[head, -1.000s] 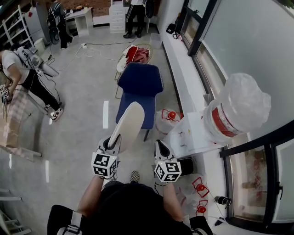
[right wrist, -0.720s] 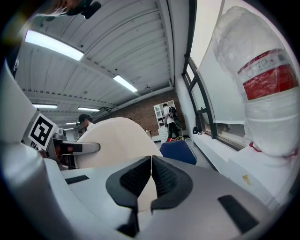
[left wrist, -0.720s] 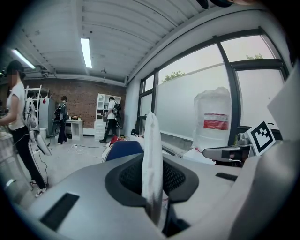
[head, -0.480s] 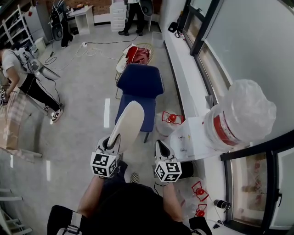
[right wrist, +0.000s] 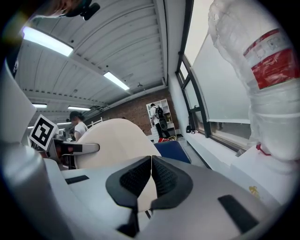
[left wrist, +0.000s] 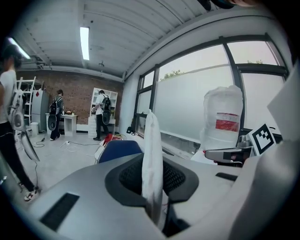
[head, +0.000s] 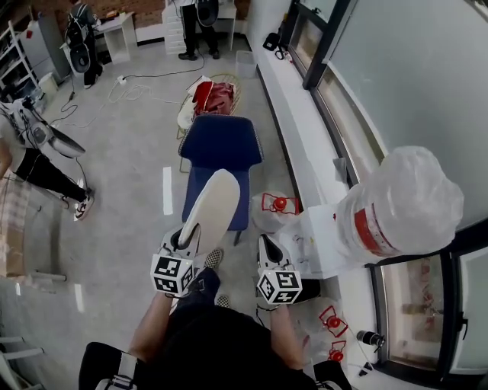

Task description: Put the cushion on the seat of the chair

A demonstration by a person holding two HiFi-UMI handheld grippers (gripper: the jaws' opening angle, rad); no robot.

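Note:
A cream oval cushion (head: pixel 213 204) stands on edge in my left gripper (head: pixel 186 238), whose jaws are shut on its near rim. It reaches out over the front of the blue chair (head: pixel 221 141), hiding part of the seat. In the left gripper view the cushion (left wrist: pixel 152 150) rises edge-on between the pads, with the chair (left wrist: pixel 119 149) behind it. My right gripper (head: pixel 268 244) hovers just right of the cushion, shut and holding nothing. In the right gripper view its jaws (right wrist: pixel 151 174) meet with no gap; the cushion (right wrist: pixel 110 138) and the chair (right wrist: pixel 172 151) lie beyond.
A tall plastic-wrapped white bundle with a red label (head: pixel 396 209) stands on the white window ledge (head: pixel 301 122) to the right. A wire basket of red cloth (head: pixel 212 97) sits behind the chair. Red clips (head: pixel 278 202) lie beside it. People (head: pixel 191 19) stand at the back.
Both grippers and the cushion have been carried forward towards the chair, which now sits closer. A shoe now shows below the cushion. Neither grip has changed.

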